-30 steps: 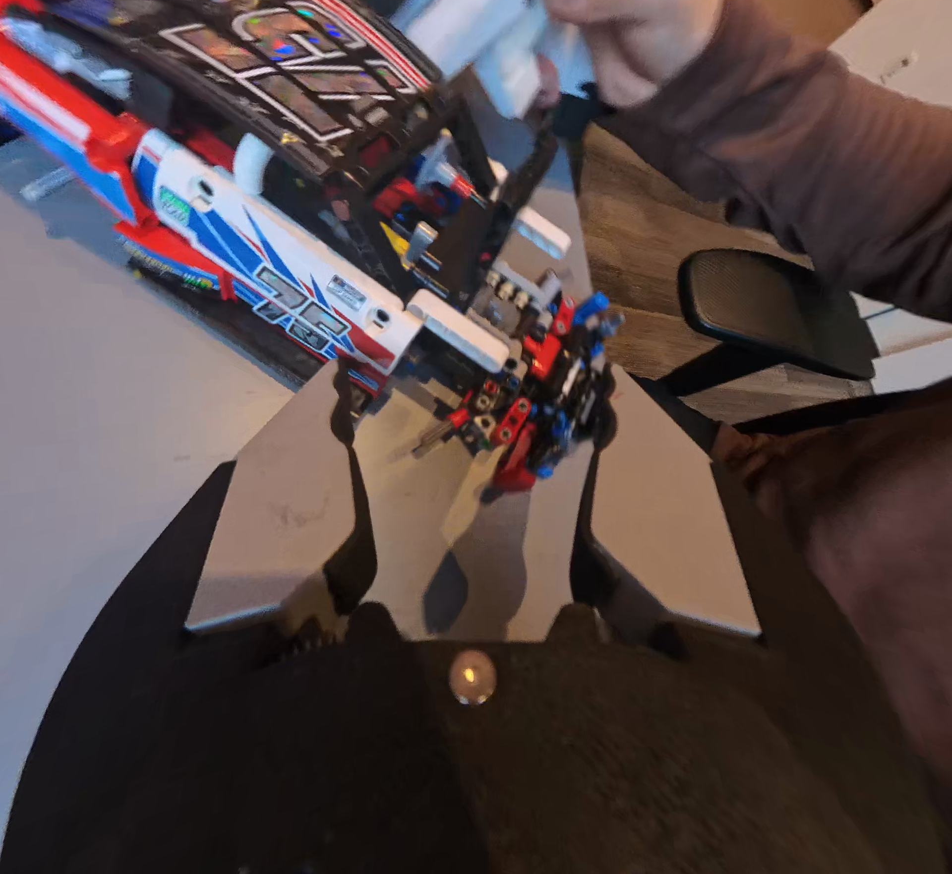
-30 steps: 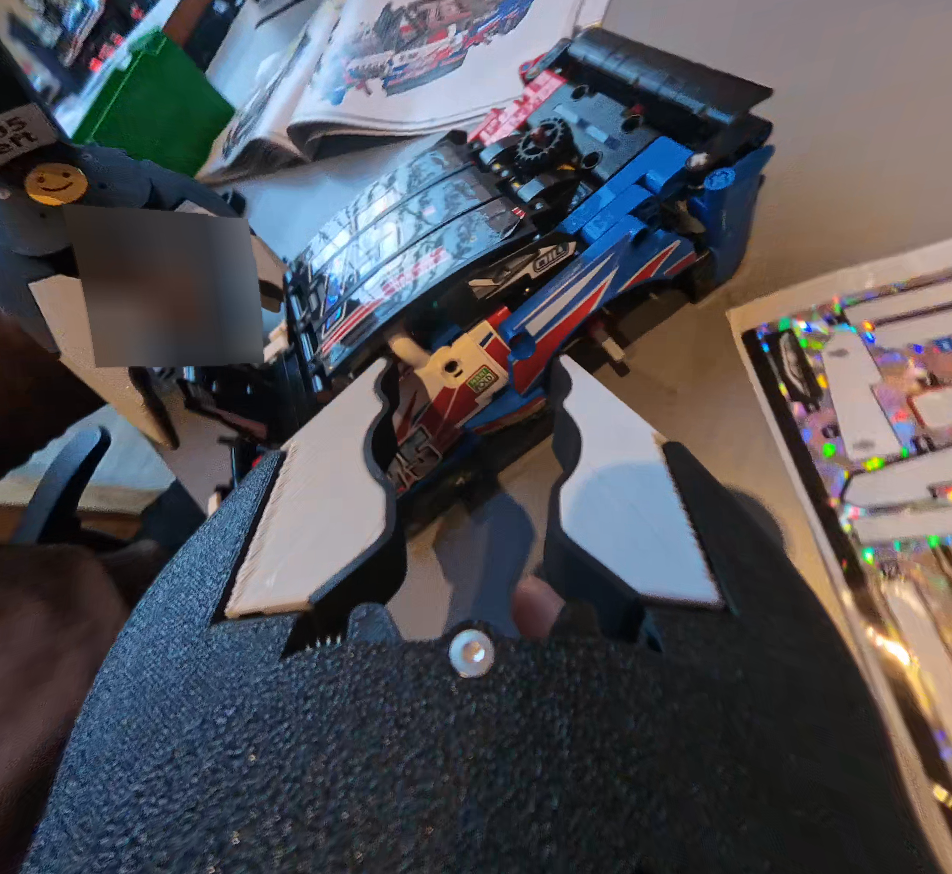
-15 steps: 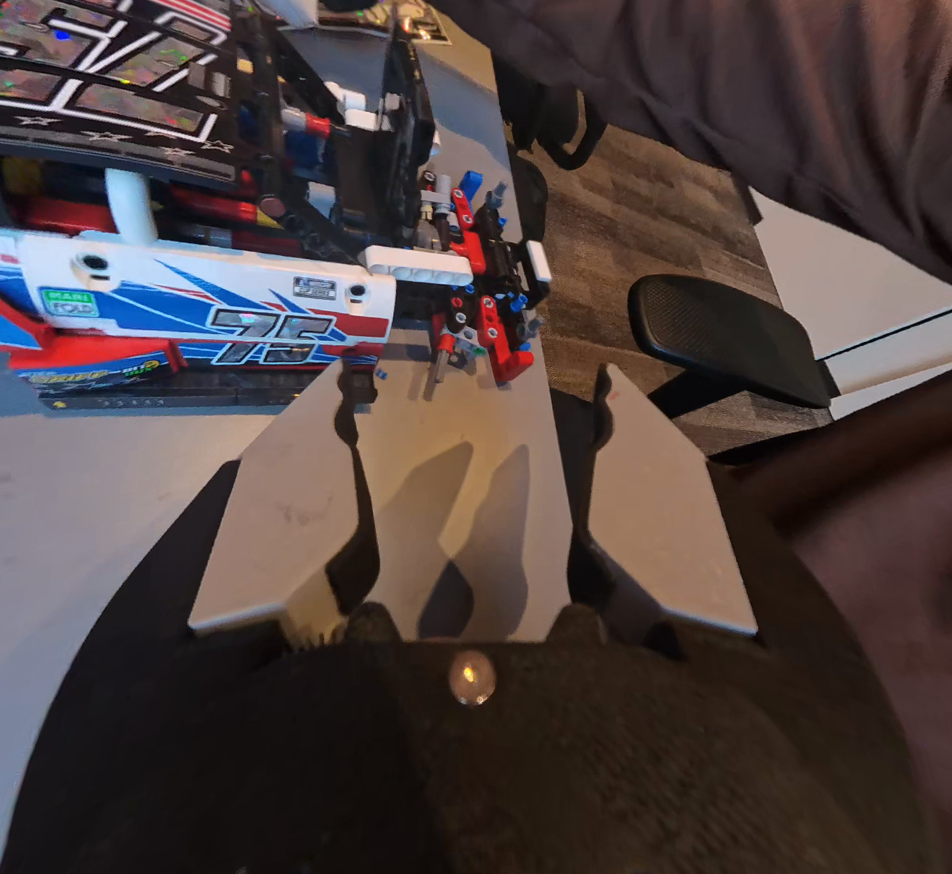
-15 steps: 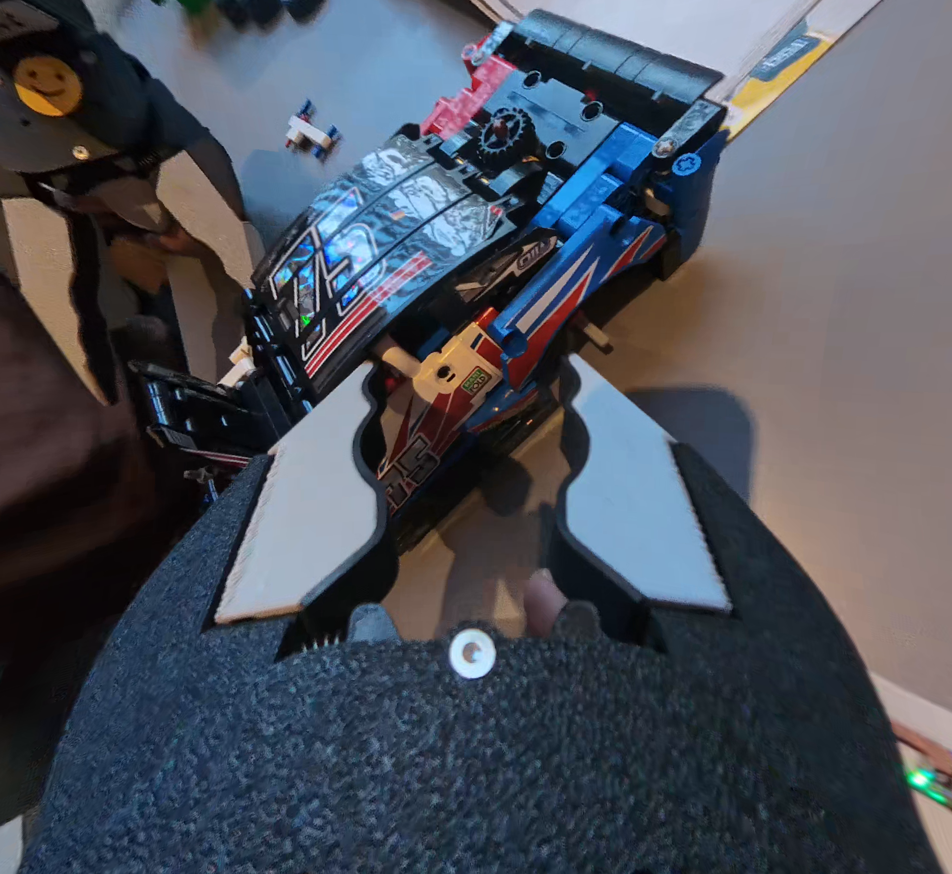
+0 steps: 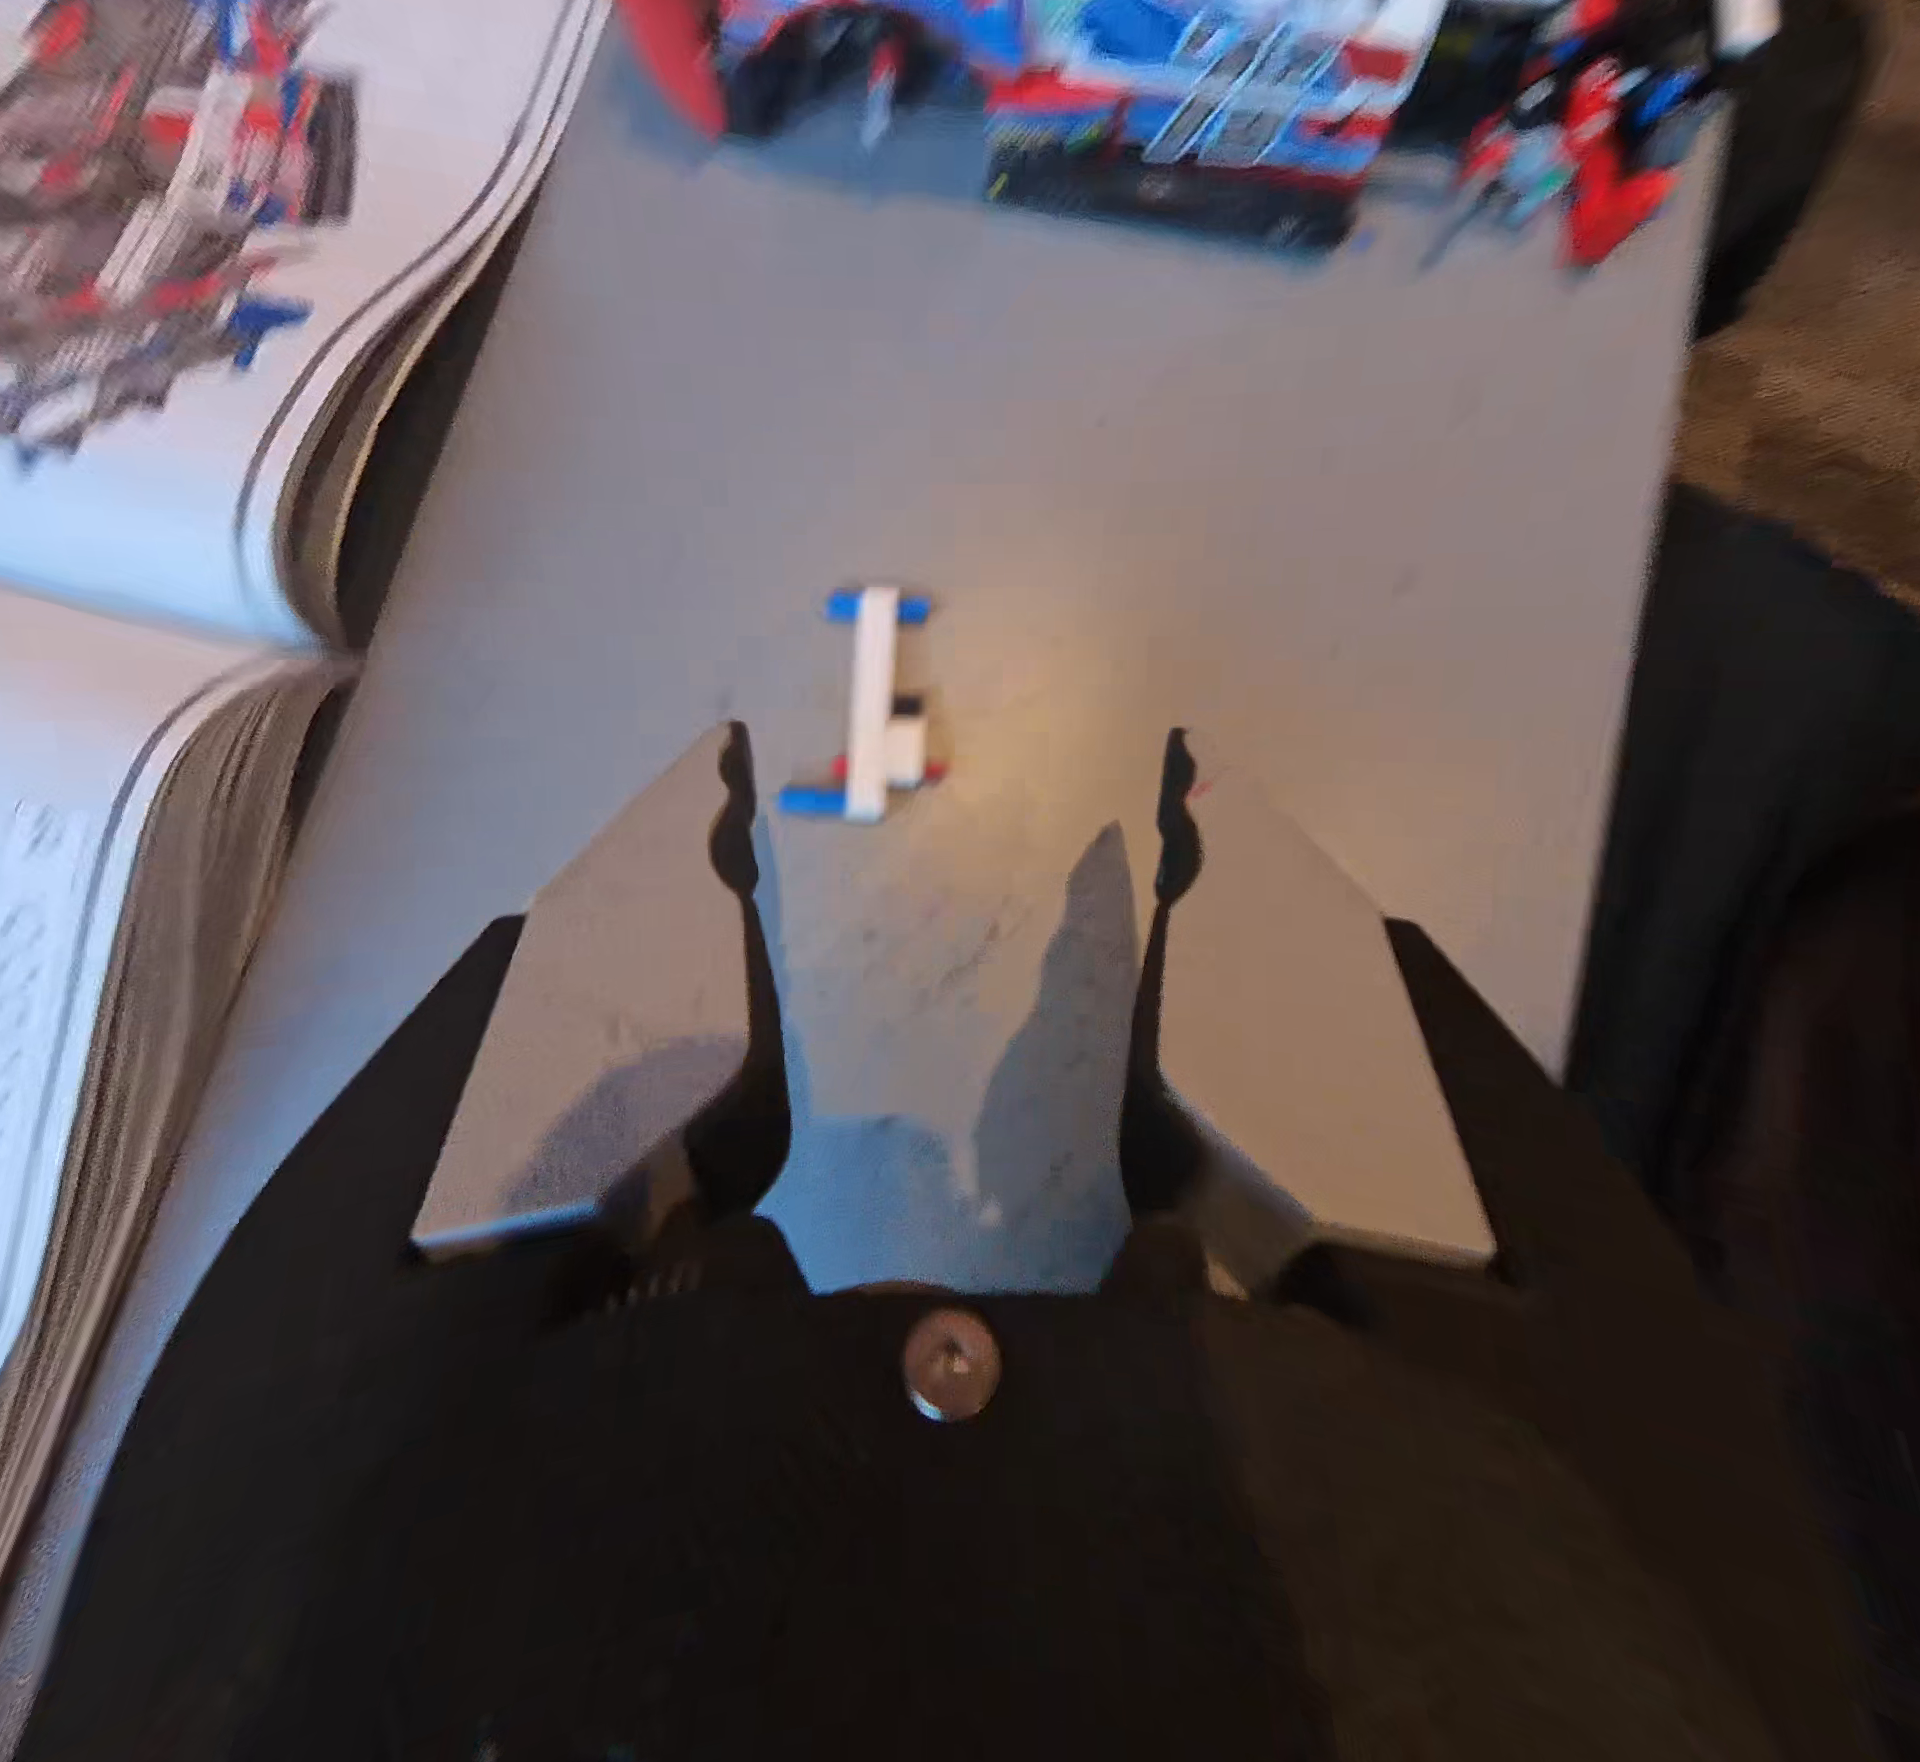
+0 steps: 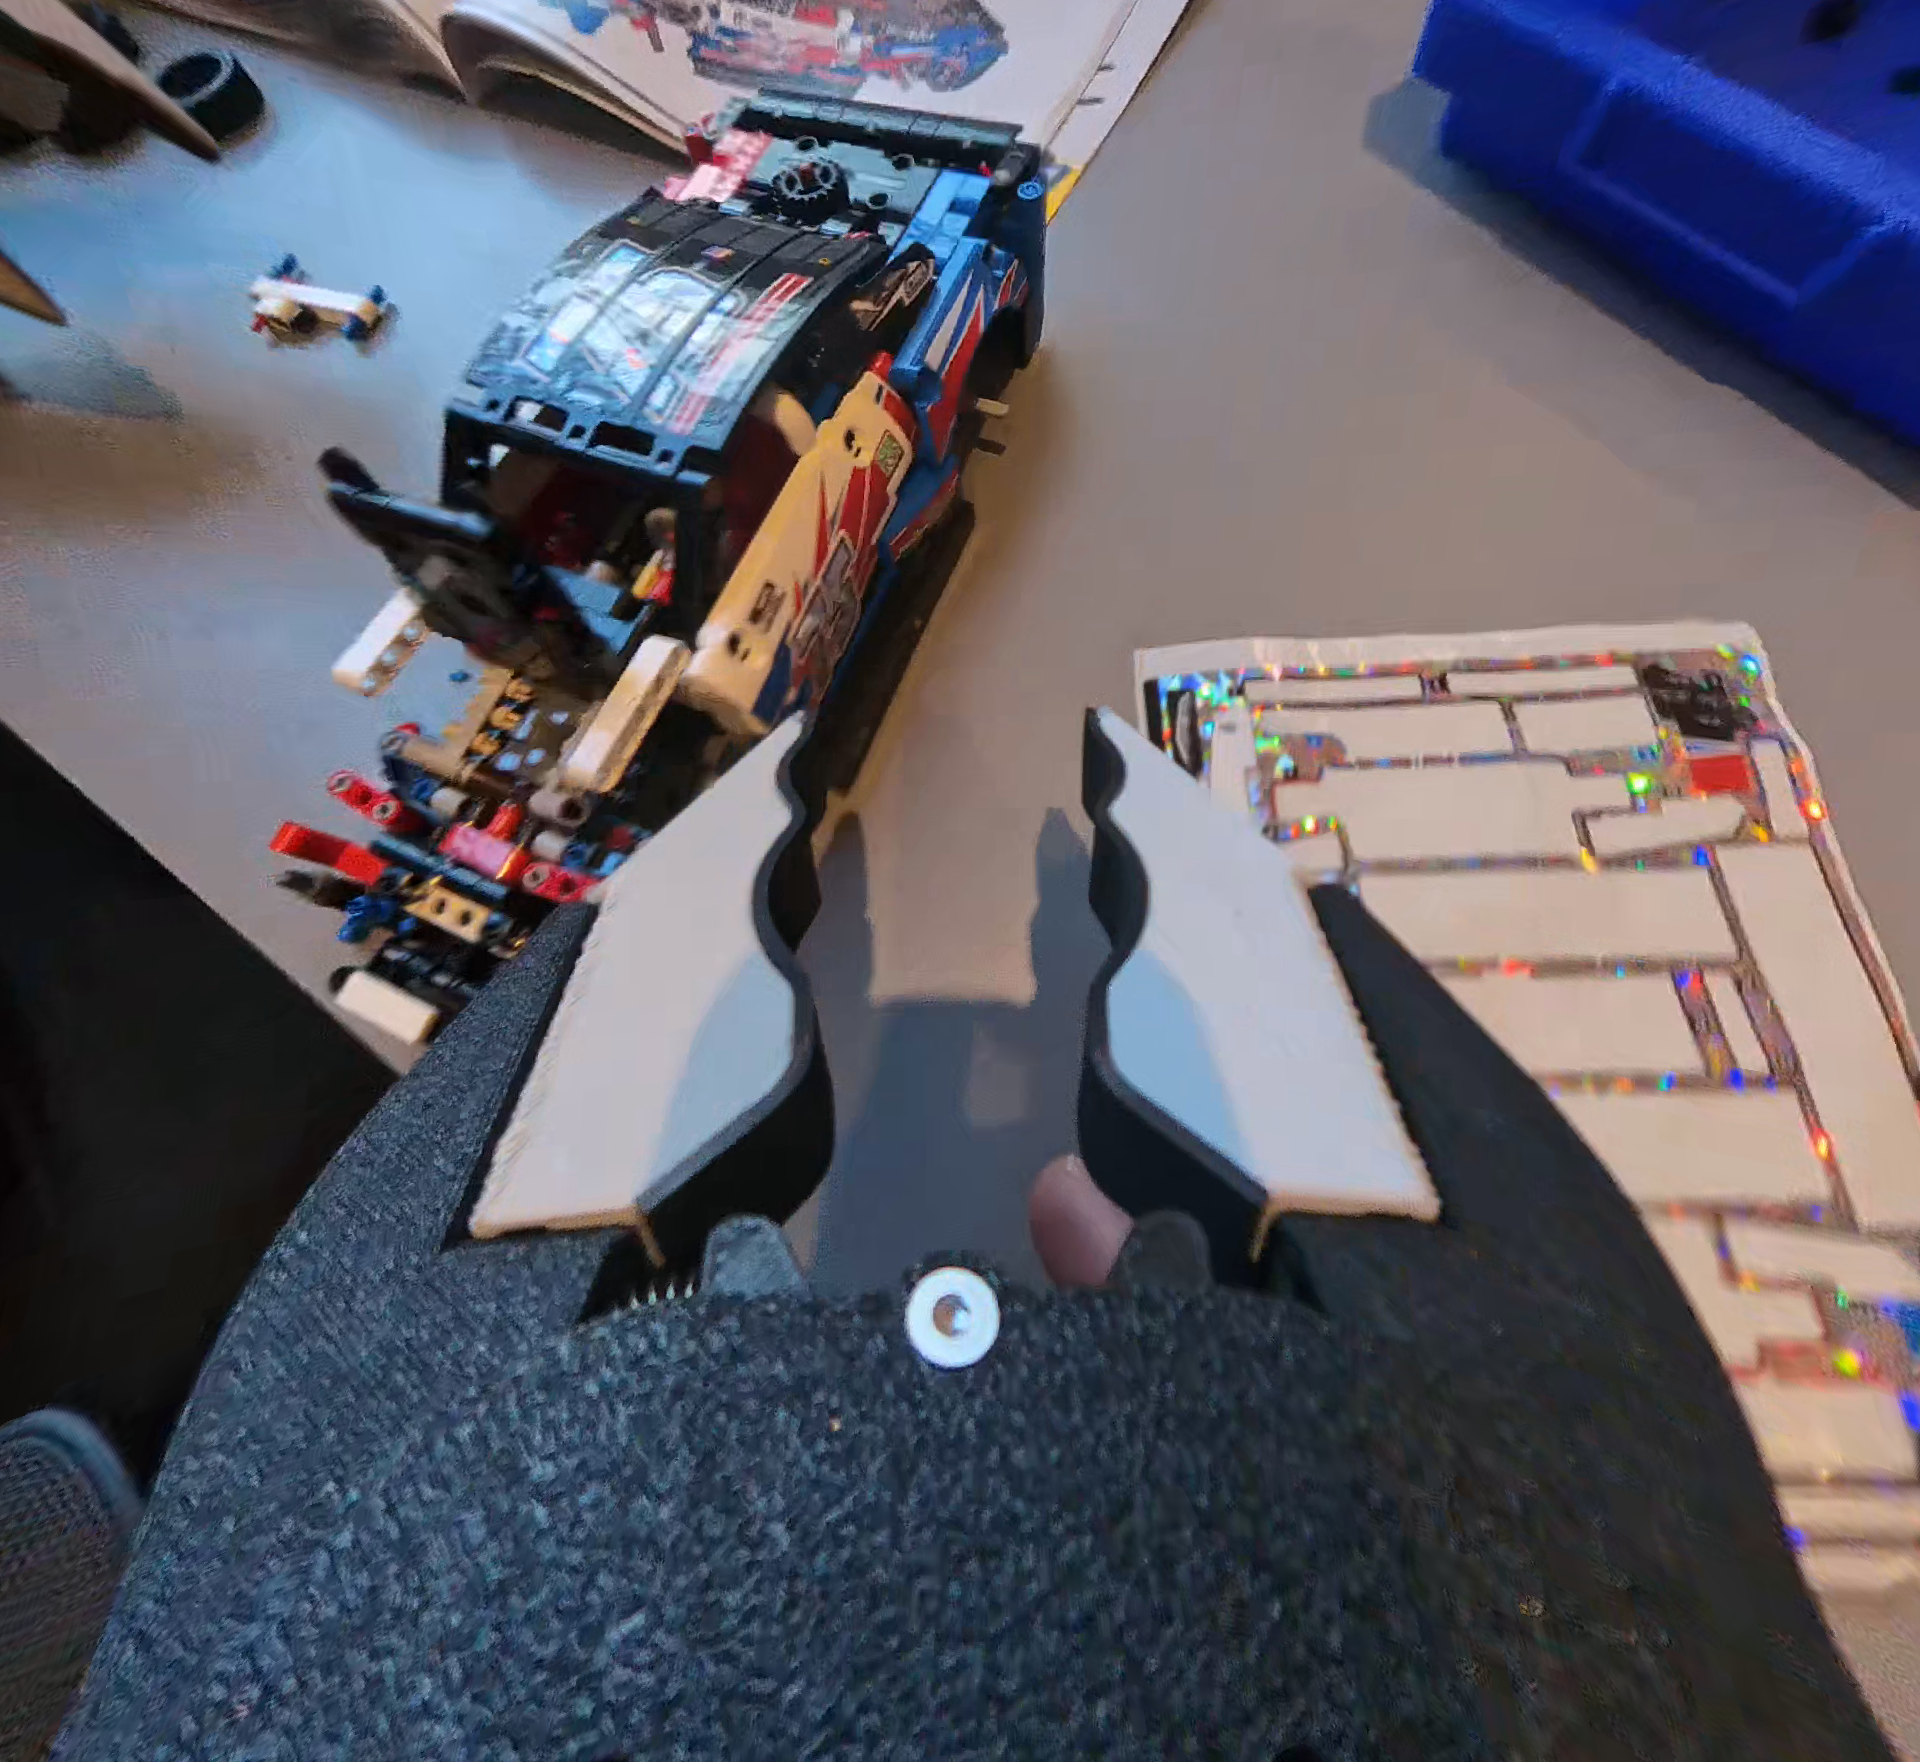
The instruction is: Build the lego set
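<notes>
Grey worktop (image 5: 1195, 424) carries everything: an open instruction booklet (image 5: 156, 258) at its left, the half-built lego car (image 6: 769, 424) farther back, a sheet of holographic stickers (image 6: 1538, 881) and a blue bin (image 6: 1704, 102) on the right-hand side.

Judging by the layout, the step in hand is fetching the next sub-assembly, a small white beam with blue pins (image 5: 871, 704), to add to the car's unfinished front end.

The left gripper (image 5: 951, 736) has its fingers spread wide and empty. The white beam lies flat on the worktop just ahead of the tips, nearer the left finger than the right, with its long side running along the reach direction.

The right gripper (image 6: 940, 736) is also wide and empty, hovering beside the car's flank, with the sticker sheet at its right finger.

Next, the left gripper likely needs to shift slightly leftward and forward, drop to the surface, and close across the beam's narrow width without catching the protruding pins.
</notes>
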{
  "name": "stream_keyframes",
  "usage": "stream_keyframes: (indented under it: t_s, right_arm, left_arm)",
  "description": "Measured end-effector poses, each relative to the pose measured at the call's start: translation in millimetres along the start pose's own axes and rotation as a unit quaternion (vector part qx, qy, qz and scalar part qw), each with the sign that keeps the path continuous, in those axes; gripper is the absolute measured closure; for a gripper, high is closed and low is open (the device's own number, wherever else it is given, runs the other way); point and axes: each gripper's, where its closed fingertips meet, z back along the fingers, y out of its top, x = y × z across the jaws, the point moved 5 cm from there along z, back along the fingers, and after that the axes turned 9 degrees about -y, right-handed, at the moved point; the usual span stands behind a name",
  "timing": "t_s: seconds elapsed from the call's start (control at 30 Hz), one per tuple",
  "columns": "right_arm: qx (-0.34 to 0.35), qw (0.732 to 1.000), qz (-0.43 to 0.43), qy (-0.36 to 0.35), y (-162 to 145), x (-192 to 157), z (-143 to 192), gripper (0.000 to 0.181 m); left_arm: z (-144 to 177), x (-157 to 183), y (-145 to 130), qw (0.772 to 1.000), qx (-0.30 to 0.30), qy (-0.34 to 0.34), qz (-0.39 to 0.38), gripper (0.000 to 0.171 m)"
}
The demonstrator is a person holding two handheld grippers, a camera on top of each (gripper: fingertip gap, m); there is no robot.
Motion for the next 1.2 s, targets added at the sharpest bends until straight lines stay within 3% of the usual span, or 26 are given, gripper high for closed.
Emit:
stream_keyframes:
  t_s: [0.13,0.33,0.53,0.67,0.73,0.83,0.93,1.07,1.2]
  right_arm:
    - [0.049,0.999,-0.014,-0.013,-3,-32,26,0.134]
    - [0.085,0.996,-0.001,0.035,11,-106,30,0.136]
    - [0.095,0.993,0.043,0.059,23,-168,23,0.138]
    - [0.076,0.993,0.079,0.036,28,-187,10,0.139]
    - [0.079,0.993,0.091,0.021,32,-194,5,0.140]
    - [0.091,0.993,0.075,0.027,36,-206,-4,0.137]
    - [0.096,0.992,0.066,0.048,35,-223,-22,0.119]
    - [0.070,0.989,0.106,0.077,32,-251,-52,0.119]
    - [0.060,0.982,0.158,0.083,39,-266,-74,0.130]
  left_arm:
    - [-8,-14,-20,1.000,-0.028,0.000,0.009,0.099]
    - [-32,-14,-16,0.999,-0.051,0.015,-0.004,0.106]
    - [-43,35,-14,0.998,-0.030,0.015,0.048,0.086]
    - [-49,75,-10,0.996,0.007,-0.052,0.069,0.095]
    - [-43,81,-14,0.997,0.022,-0.051,0.053,0.095]
    - [-18,68,-14,0.998,0.062,-0.026,0.017,0.097]
    - [4,33,-12,0.995,0.092,0.025,-0.027,0.103]
    - [12,-3,-7,0.993,0.106,0.022,-0.056,0.101]
    - [6,-14,-14,0.992,0.108,-0.003,-0.068,0.104]
